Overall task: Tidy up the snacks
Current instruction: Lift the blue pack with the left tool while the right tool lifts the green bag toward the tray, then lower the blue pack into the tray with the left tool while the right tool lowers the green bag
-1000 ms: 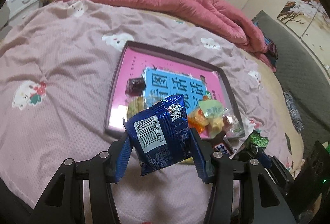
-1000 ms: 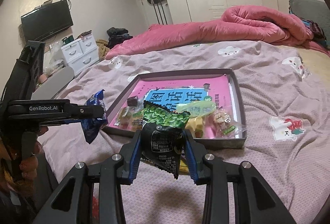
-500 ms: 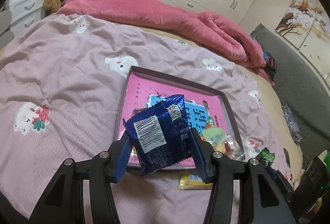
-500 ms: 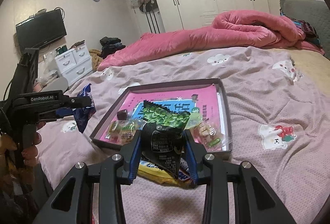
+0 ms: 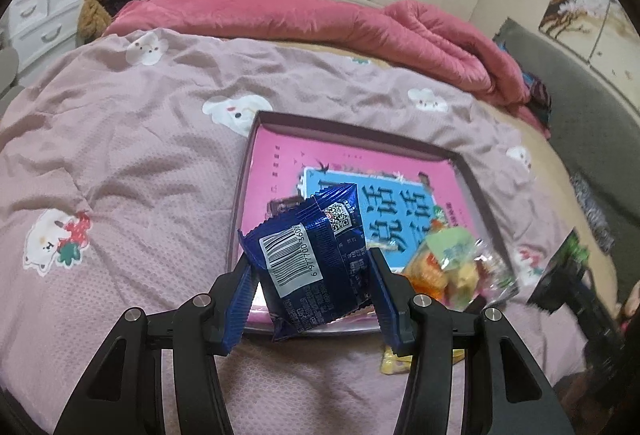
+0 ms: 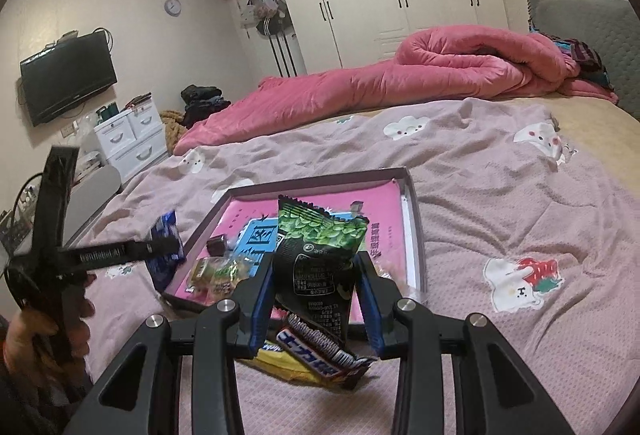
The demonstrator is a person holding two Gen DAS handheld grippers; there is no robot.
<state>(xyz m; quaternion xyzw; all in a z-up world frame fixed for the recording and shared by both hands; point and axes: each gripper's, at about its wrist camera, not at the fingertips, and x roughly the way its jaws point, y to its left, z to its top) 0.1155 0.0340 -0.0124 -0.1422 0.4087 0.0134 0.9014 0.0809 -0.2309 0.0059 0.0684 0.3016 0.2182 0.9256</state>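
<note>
- My left gripper [image 5: 312,291] is partly closed on the blue snack packet [image 5: 310,259]; it hangs just above the near rim of the tray [image 5: 472,171], which I take as my landmark on the bed [image 5: 120,155].
- My right gripper [image 6: 316,295] is closed narrower on the green-and-black snack packet [image 6: 316,259], also held above the tray's near edge.
- Both packets are pinched low, so their tops flop free. A quick tilt could let one slide out of the pads, I judge, and it would land outside the tray on the bedspread.
- The tray's near right corner already holds a heap of small wrapped sweets [image 5: 452,267]. Dropping a packet onto the heap could push sweets over the low rim.
- A chocolate bar [image 6: 316,355] and a yellow packet [image 6: 280,363] lie on the bed just outside the tray's near edge, under my right gripper. Lowering there could crush them or nudge them further away.
- My two grippers are near each other above the tray's near edge; releasing together risks a collision.
- The tray sits on soft bedding, so pressing on its rim could tip it.
</note>
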